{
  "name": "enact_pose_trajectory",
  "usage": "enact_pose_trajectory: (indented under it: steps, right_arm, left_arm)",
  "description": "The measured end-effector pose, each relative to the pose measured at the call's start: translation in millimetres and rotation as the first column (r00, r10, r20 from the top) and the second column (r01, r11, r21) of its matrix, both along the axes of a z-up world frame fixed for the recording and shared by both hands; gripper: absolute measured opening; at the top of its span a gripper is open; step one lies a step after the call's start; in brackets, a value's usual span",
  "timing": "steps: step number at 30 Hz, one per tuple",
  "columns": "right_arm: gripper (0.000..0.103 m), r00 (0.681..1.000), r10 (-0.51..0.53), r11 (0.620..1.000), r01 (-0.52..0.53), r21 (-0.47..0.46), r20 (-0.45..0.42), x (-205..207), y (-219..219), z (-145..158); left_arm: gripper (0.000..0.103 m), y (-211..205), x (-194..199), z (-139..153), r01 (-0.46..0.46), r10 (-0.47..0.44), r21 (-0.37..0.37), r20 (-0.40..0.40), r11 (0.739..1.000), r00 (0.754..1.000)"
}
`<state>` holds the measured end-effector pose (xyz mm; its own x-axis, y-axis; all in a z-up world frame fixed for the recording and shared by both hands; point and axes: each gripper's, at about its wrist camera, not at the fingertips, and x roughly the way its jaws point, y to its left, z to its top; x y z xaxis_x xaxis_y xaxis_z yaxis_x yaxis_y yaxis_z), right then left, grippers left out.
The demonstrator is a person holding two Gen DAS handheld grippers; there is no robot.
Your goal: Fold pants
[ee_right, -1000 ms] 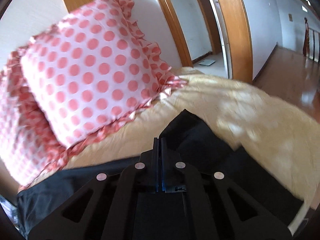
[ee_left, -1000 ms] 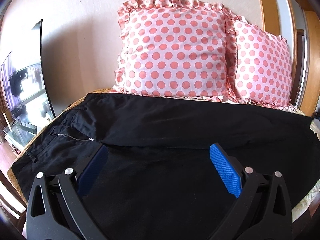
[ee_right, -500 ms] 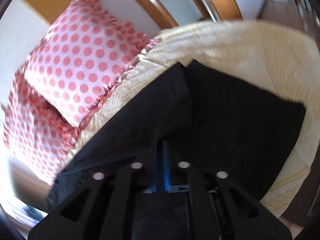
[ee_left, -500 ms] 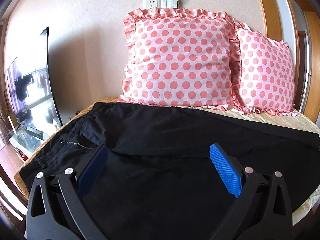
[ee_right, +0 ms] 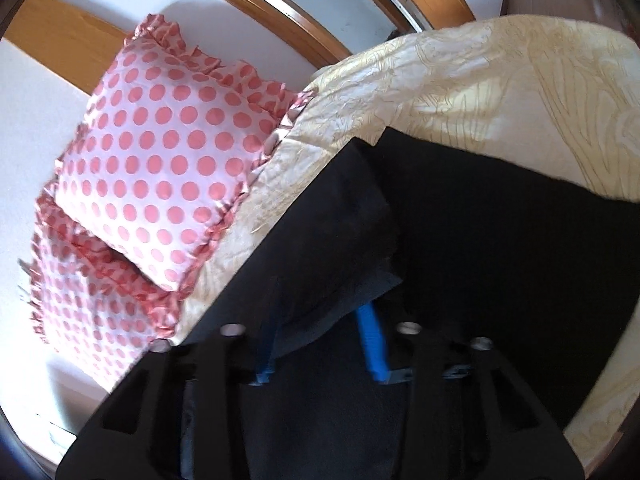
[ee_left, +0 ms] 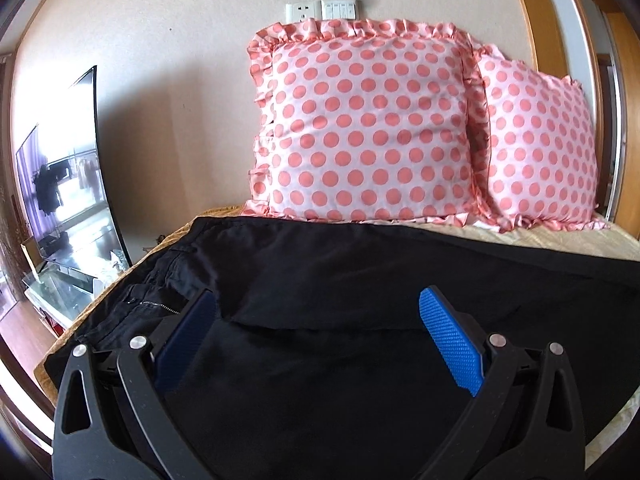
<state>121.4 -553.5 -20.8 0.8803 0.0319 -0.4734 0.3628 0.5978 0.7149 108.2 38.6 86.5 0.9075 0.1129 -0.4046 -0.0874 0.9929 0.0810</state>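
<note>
Black pants [ee_left: 340,280] lie spread across the bed, waistband and zipper [ee_left: 154,305] at the left, one leg folded over the other. My left gripper [ee_left: 316,320] is open and empty, hovering above the middle of the pants. In the right wrist view the pants' leg ends [ee_right: 500,240] lie on the cream bedspread [ee_right: 480,80]. My right gripper [ee_right: 320,332] has its jaws parted, with a fold of the upper leg's hem [ee_right: 344,240] lying between the blue pads [ee_right: 372,340].
Two pink polka-dot pillows [ee_left: 364,128] [ee_left: 536,148] lean on the wall behind the pants; one also shows in the right wrist view [ee_right: 168,168]. A TV [ee_left: 64,180] stands left of the bed. A wooden door frame [ee_right: 320,12] is beyond the bed's right end.
My right gripper has opened from shut and tilted down over the leg ends; the hem now lies loose between its pads. My left gripper has stayed open and risen slightly.
</note>
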Motion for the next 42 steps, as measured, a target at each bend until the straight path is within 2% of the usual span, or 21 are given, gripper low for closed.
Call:
enact_pose_trajectory:
  steps: [3, 6, 9, 11, 15, 18, 20, 23, 25, 27, 31, 32, 33, 34, 35, 36, 37, 38, 42]
  right_arm:
    - [0.002, 0.998, -0.021, 1.000, 0.021, -0.001, 0.063, -11, -2, 3]
    - [0.002, 0.992, -0.051, 0.997, 0.058, -0.053, 0.112, -34, 2, 12]
    - [0.002, 0.992, -0.068, 0.995, 0.075, -0.060, 0.109, -50, 1, 9]
    - [0.002, 0.994, -0.073, 0.995, 0.078, -0.057, 0.087, -54, 0, 4]
    - [0.002, 0.995, -0.079, 0.996, 0.082, -0.045, 0.061, -52, 0, -5]
    - [0.002, 0.996, -0.078, 0.996, 0.080, -0.041, 0.051, -51, -1, -9]
    - [0.002, 0.996, -0.073, 0.997, 0.075, -0.037, 0.049, -51, -2, -10]
    - [0.002, 0.997, -0.065, 0.997, 0.066, -0.040, 0.045, -50, -3, -9]
    - [0.002, 0.997, -0.059, 0.997, 0.062, -0.055, 0.041, -49, -2, -7]
    - [0.002, 0.998, -0.057, 0.996, 0.059, -0.072, 0.037, -48, -1, -6]
    - [0.003, 0.998, -0.045, 0.995, 0.047, -0.092, 0.034, -45, -1, -3]
    - [0.003, 0.999, -0.041, 0.995, 0.045, -0.094, 0.034, -44, -1, -3]
    - [0.002, 0.999, -0.038, 0.994, 0.041, -0.096, 0.036, -44, -1, -2]
    - [0.003, 0.999, -0.033, 0.994, 0.037, -0.104, 0.039, -43, -2, -1]
    - [0.003, 0.999, -0.030, 0.993, 0.034, -0.110, 0.043, -42, -2, 0]
    - [0.002, 0.999, -0.026, 0.993, 0.032, -0.116, 0.048, -41, -2, 2]
    - [0.003, 0.998, -0.019, 0.992, 0.026, -0.123, 0.057, -40, -2, 5]
    - [0.003, 0.998, -0.015, 0.992, 0.023, -0.128, 0.066, -40, -3, 8]
    - [0.002, 0.994, 0.006, 0.989, 0.010, -0.146, 0.110, -37, -7, 25]
  left_arm:
    - [0.101, 5, 4, -1, -0.010, 0.010, 0.013, -0.012, 1.000, 1.000]
    - [0.101, 20, 15, 3, -0.012, 0.011, -0.017, -0.045, 1.000, 0.999]
    - [0.101, 43, 38, 12, -0.052, 0.046, -0.067, -0.098, 0.996, 0.994]
    - [0.101, 64, 65, 21, -0.061, 0.046, -0.130, -0.119, 0.990, 0.992]
    - [0.101, 88, 130, 28, -0.113, 0.076, -0.181, -0.198, 0.977, 0.977]
    - [0.101, 99, 192, 22, -0.133, 0.059, -0.230, -0.302, 0.964, 0.951]
    - [0.100, 103, 237, 13, -0.165, 0.063, -0.243, -0.377, 0.956, 0.924]
    - [0.085, 107, 281, -6, -0.218, 0.073, -0.255, -0.478, 0.942, 0.875]
    - [0.082, 112, 304, -21, -0.258, 0.070, -0.278, -0.543, 0.925, 0.837]
    - [0.077, 117, 319, -33, -0.305, 0.094, -0.272, -0.588, 0.913, 0.803]
    - [0.065, 128, 332, -49, -0.359, 0.117, -0.275, -0.627, 0.892, 0.770]
    - [0.058, 131, 332, -52, -0.372, 0.118, -0.286, -0.632, 0.883, 0.766]
    - [0.044, 135, 331, -52, -0.387, 0.136, -0.292, -0.618, 0.874, 0.774]
    - [0.030, 137, 329, -52, -0.378, 0.119, -0.322, -0.605, 0.868, 0.787]
    - [0.012, 141, 326, -52, -0.367, 0.078, -0.375, -0.602, 0.851, 0.795]
    - [0.009, 144, 323, -52, -0.379, 0.073, -0.396, -0.604, 0.836, 0.793]
    - [0.007, 149, 316, -49, -0.389, 0.078, -0.420, -0.592, 0.820, 0.802]
    - [0.006, 151, 308, -44, -0.382, 0.076, -0.432, -0.576, 0.817, 0.814]
    - [0.005, 150, 269, -16, -0.313, 0.072, -0.417, -0.499, 0.853, 0.863]
